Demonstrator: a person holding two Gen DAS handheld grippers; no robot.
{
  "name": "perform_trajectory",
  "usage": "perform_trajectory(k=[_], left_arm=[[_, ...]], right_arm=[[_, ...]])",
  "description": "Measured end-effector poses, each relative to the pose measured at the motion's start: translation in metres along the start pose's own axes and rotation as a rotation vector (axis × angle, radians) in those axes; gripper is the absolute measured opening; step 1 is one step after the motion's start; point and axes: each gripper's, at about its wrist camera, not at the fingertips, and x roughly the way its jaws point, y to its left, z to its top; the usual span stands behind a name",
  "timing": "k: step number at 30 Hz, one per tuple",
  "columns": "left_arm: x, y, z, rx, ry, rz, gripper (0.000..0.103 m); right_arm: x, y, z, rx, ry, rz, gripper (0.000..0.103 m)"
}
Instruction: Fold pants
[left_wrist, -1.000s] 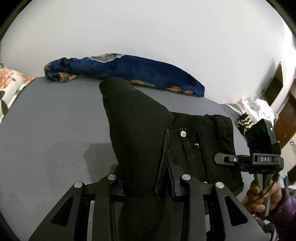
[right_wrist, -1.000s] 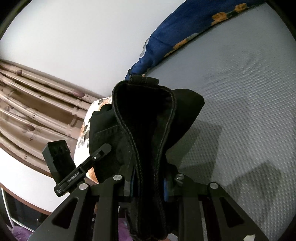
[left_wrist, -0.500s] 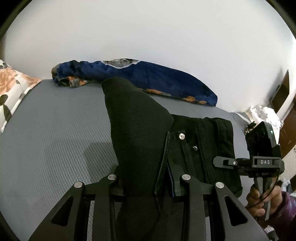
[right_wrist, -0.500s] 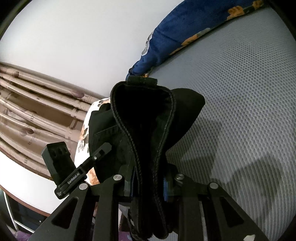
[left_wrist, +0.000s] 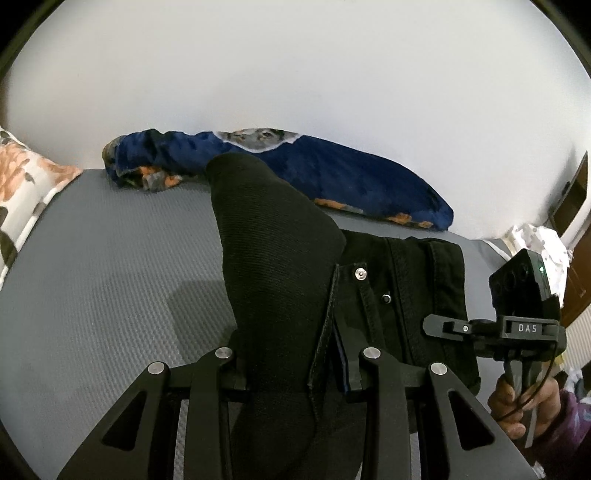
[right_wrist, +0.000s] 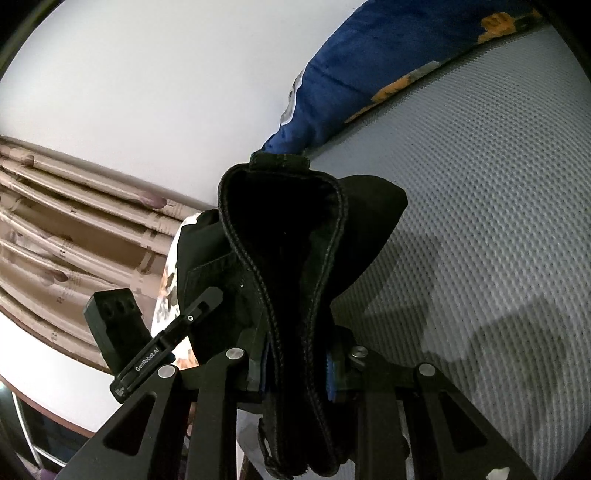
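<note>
Black pants (left_wrist: 280, 266) hang lifted above the grey bed (left_wrist: 92, 277). My left gripper (left_wrist: 295, 373) is shut on the pants near the waistband, by the fly and its metal button. My right gripper (right_wrist: 299, 373) is shut on the other side of the waistband (right_wrist: 284, 236), whose stitched edge loops up in front of the camera. The right gripper also shows at the right of the left wrist view (left_wrist: 443, 326), and the left one at the left of the right wrist view (right_wrist: 207, 299). The pants' lower part is hidden below both views.
A rolled blue blanket (left_wrist: 332, 173) lies along the white wall at the bed's far edge. A floral pillow (left_wrist: 22, 184) sits at the far left. Ribbed beige curtains (right_wrist: 74, 229) show in the right wrist view. A white patterned cloth (left_wrist: 539, 240) lies at the far right.
Both grippers have risen a little with the pants held; the blanket and bed sit lower in the left wrist view. Grips are unchanged.
</note>
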Motion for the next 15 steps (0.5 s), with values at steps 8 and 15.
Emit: perform_trajectory(k=[8, 15], left_arm=[[0.016, 0.02, 0.01, -0.015, -0.003, 0.015, 0.032], [0.03, 0.036, 0.018, -0.031, -0.005, 0.026, 0.032]], right_arm=[[0.014, -0.002, 0.01, 0.013, 0.0, 0.007, 0.022], [0.023, -0.009, 0.012, 0.031, -0.007, 0.015, 0.022]])
